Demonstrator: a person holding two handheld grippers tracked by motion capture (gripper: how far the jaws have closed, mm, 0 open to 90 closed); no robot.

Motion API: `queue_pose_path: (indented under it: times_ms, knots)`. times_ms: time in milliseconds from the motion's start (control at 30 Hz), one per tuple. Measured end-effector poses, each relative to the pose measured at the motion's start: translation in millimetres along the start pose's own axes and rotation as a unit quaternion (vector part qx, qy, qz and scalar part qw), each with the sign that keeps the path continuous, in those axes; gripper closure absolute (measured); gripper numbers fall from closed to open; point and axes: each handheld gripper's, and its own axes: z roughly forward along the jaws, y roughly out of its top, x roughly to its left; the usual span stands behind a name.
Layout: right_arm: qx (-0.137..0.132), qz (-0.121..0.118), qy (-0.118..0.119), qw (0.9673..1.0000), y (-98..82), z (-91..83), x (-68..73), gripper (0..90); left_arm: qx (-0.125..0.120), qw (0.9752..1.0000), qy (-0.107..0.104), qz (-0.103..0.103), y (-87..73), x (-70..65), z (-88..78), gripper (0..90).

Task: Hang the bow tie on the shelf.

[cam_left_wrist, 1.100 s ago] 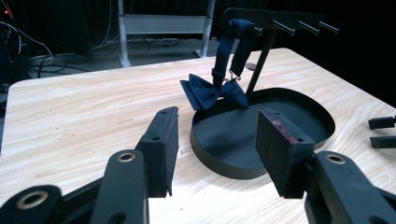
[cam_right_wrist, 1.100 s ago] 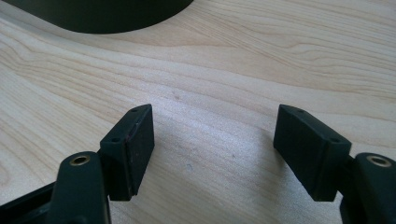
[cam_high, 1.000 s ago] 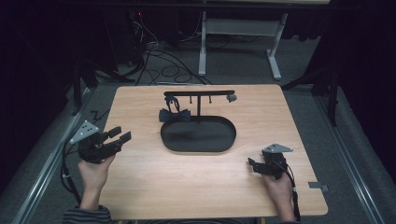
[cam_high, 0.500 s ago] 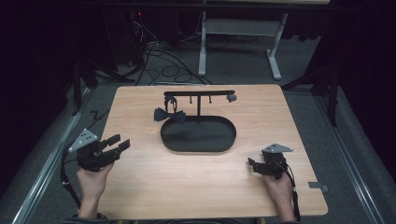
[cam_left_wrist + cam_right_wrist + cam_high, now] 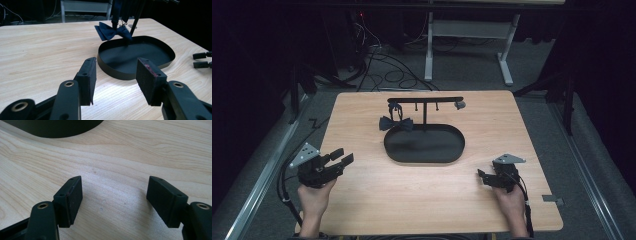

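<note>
A dark blue bow tie (image 5: 396,123) hangs from the left end of a black T-shaped stand (image 5: 424,99), which rises from a black oval tray (image 5: 427,146) at the table's middle. My left gripper (image 5: 345,155) rests low at the front left, well short of the tray, open and with nothing between its jaws. In the left gripper view its jaws (image 5: 116,75) frame the tray (image 5: 140,53) and the bow tie (image 5: 110,32). My right gripper (image 5: 480,177) sits at the front right, open and empty. Its jaws (image 5: 113,195) hang just above bare wood.
A small grey clip (image 5: 459,105) hangs at the right end of the stand's bar. The wooden table (image 5: 512,125) ends close to both hands at the front. A grey desk frame (image 5: 467,35) and cables lie on the floor beyond the far edge.
My left gripper has drawn back a little toward the table's front edge. The bow tie has swayed slightly on the stand. The right gripper has kept still.
</note>
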Motion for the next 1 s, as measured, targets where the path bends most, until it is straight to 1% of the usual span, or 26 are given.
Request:
queue_pose_path:
  times_ms: [300, 467, 567, 667, 767, 933, 1000]
  knots:
    - [0.000, 0.000, 0.001, 1.0000, 0.0, 0.0, -0.1, 30.0, -0.003, 1.0000, 0.002, 0.000, -6.3, -4.9, -1.9, 51.9]
    - [0.000, 0.000, 0.001, 1.0000, 0.0, 0.0, -0.1, 30.1, -0.006, 1.0000, 0.001, -0.005, -14.1, -7.7, -1.5, 51.8]
    - [0.000, 0.001, 0.001, 1.0000, 0.0, -0.1, 0.0, 30.0, -0.007, 0.9999, -0.002, -0.009, -15.9, -7.5, -1.4, 51.8]
    - [0.000, 0.001, 0.001, 1.0000, 0.0, 0.0, 0.1, 30.0, -0.010, 0.9999, 0.000, -0.008, -16.9, -8.3, -0.6, 51.9]
    - [0.000, 0.000, 0.000, 1.0000, 0.0, -0.1, 0.1, 30.0, -0.010, 0.9999, -0.001, -0.008, -19.3, -9.3, 1.7, 51.8]
    - [0.000, 0.000, 0.001, 1.0000, 0.0, 0.0, 0.1, 30.0, -0.002, 0.9999, -0.005, -0.011, -26.5, -11.4, 10.0, 51.9]
    - [0.000, -0.001, 0.000, 1.0000, -0.1, -0.1, 0.1, 30.1, 0.002, 0.9999, -0.006, -0.010, -29.6, -12.8, 14.1, 52.1]
